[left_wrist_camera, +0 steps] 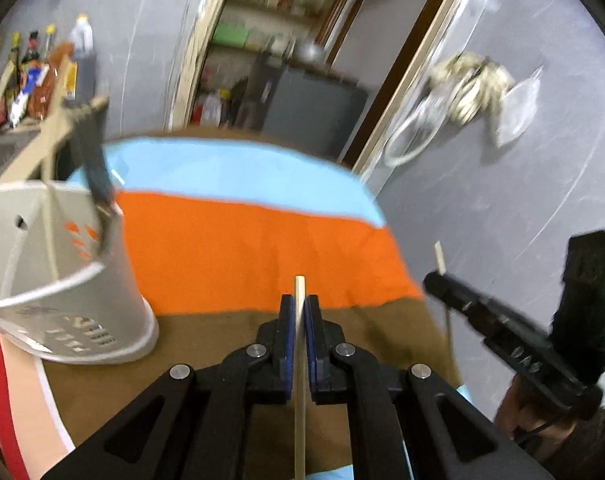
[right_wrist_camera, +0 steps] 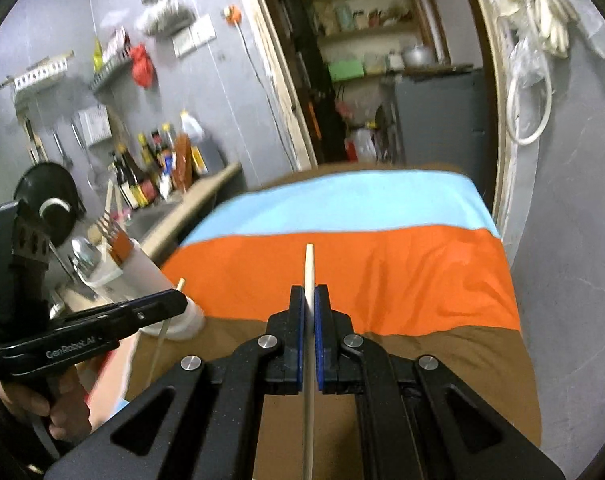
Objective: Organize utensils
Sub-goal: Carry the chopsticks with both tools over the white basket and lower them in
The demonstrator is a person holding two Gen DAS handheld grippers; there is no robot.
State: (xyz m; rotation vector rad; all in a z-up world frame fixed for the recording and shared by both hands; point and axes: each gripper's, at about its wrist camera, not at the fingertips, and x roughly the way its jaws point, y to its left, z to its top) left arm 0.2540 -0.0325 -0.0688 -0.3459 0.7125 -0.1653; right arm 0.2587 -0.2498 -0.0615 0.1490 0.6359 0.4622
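Chopsticks: two, pale wood, one [left_wrist_camera: 299, 360] clamped in the left gripper [left_wrist_camera: 300, 308], the other chopstick [right_wrist_camera: 309, 320] clamped in the right gripper [right_wrist_camera: 309, 300].
Grippers: two, black with blue pads.
Utensil holder [left_wrist_camera: 62, 280]: one, white plastic, at the near left of the desk [right_wrist_camera: 442, 360].
Cloth [right_wrist_camera: 362, 272]: one, banded blue, orange and brown.
Bottles [right_wrist_camera: 154, 168]: several on the far left counter; exact count unclear.

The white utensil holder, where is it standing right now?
In the left wrist view the white utensil holder stands at the left, on the brown part of the striped cloth, left of the left gripper.
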